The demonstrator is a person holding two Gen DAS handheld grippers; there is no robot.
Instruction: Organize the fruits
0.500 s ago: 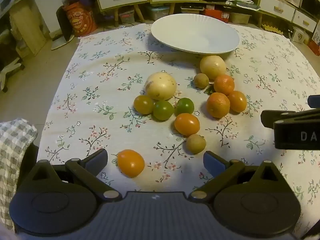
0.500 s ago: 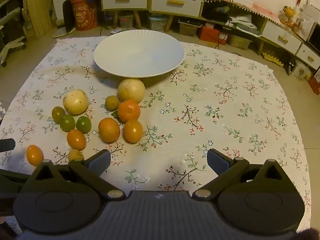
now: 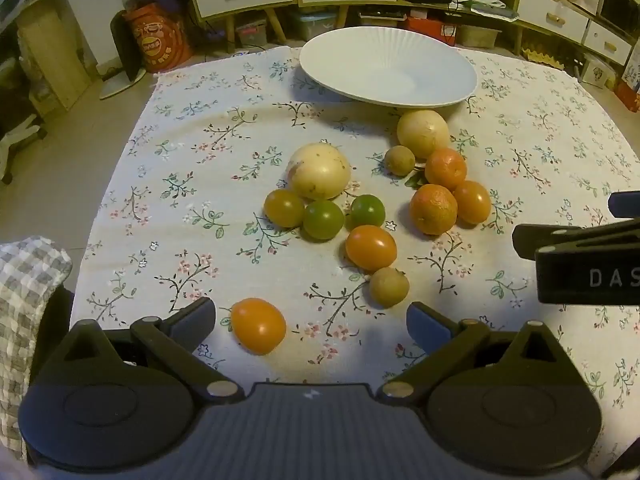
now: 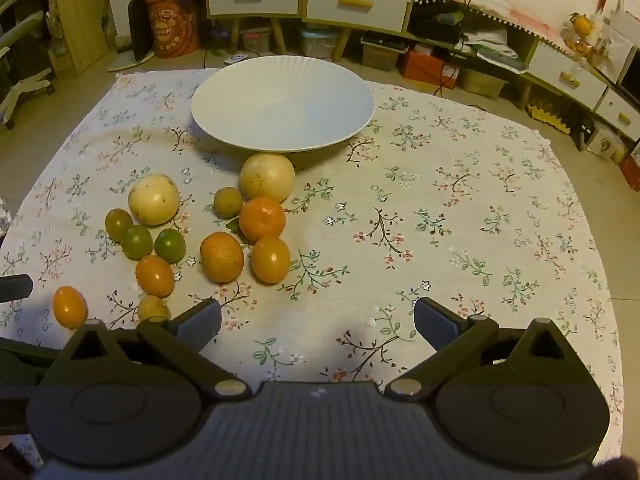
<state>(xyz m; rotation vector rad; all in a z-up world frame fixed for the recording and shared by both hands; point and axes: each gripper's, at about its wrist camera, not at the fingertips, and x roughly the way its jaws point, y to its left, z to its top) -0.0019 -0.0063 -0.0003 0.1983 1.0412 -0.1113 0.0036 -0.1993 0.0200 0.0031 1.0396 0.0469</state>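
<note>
No fruit has yet been moved: the white plate (image 4: 282,114) stands bare at the far side of the worktop (image 4: 460,220), and every fruit lies loose on the cloth in front of it, toward the left. The first pick is judged to be in hand. The left gripper (image 3: 310,324) is held with its fingers (image 3: 194,318) spread wide and nothing between the pads; an orange tomato (image 3: 259,330) lies on the cloth just inside the left finger, apart from the main cluster. The right gripper (image 4: 318,320) is likewise wide open and empty, over bare cloth, with the oranges (image 4: 222,257) ahead and to its left.

The next move calls for the left gripper to be lowered and centred around the tomato, then closed gently, since a round, smooth fruit is likely to roll or slip.

The small brownish fruits (image 3: 389,286) cannot be identified with certainty. The right gripper is cut off at the edge of the left view, and the nearest cloth is hidden beneath both gripper bodies.
</note>
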